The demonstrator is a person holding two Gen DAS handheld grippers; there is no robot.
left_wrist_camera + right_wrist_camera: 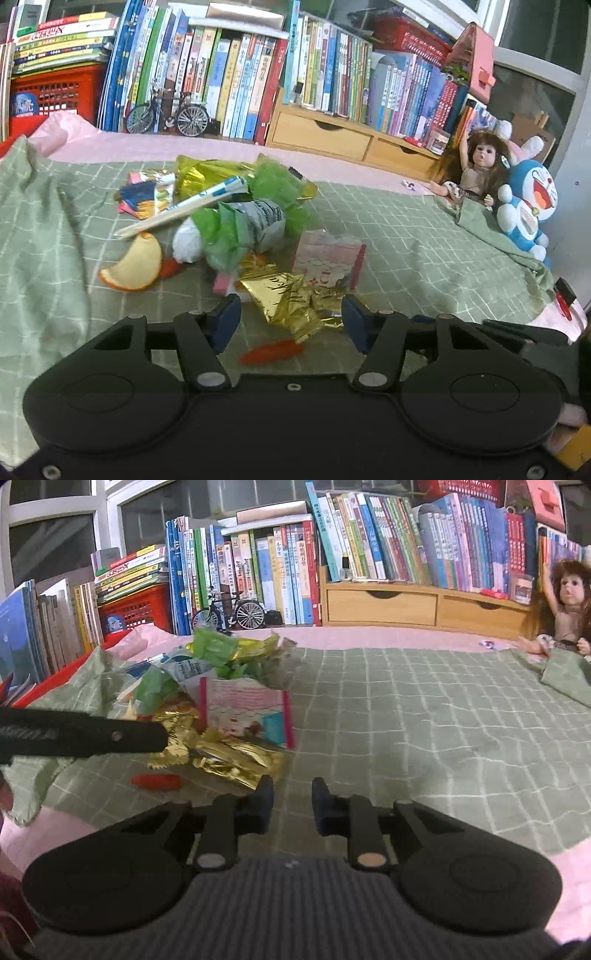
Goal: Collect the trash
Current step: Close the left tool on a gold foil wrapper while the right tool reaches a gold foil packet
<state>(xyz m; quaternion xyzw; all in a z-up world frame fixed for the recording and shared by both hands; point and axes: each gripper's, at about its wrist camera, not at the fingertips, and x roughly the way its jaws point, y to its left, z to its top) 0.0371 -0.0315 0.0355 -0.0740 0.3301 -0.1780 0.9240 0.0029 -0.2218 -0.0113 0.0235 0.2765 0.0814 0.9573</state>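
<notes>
Nearby, red crate (pixel 55 92) under stacked books (pixel 62 40), left gripper (pixel 291 317) spread around gold wrapper (pixel 295 302)

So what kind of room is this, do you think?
Probably a child's bedroom: a bed with a green checked sheet, rows of children's books along the wall, and a doll beside a Doraemon plush.

1. You are working in a home, most likely a child's bedroom.
2. A green checked cloth (pixel 406 709) lies over a pink quilted bedspread (pixel 229 149).
3. Rows of colourful upright children's books (pixel 240 85) stand behind.
4. A long-haired brown doll (pixel 476 162), a blue-and-white plush cat (pixel 528 210) and a small model bicycle (pixel 168 114) sit nearby.
</notes>
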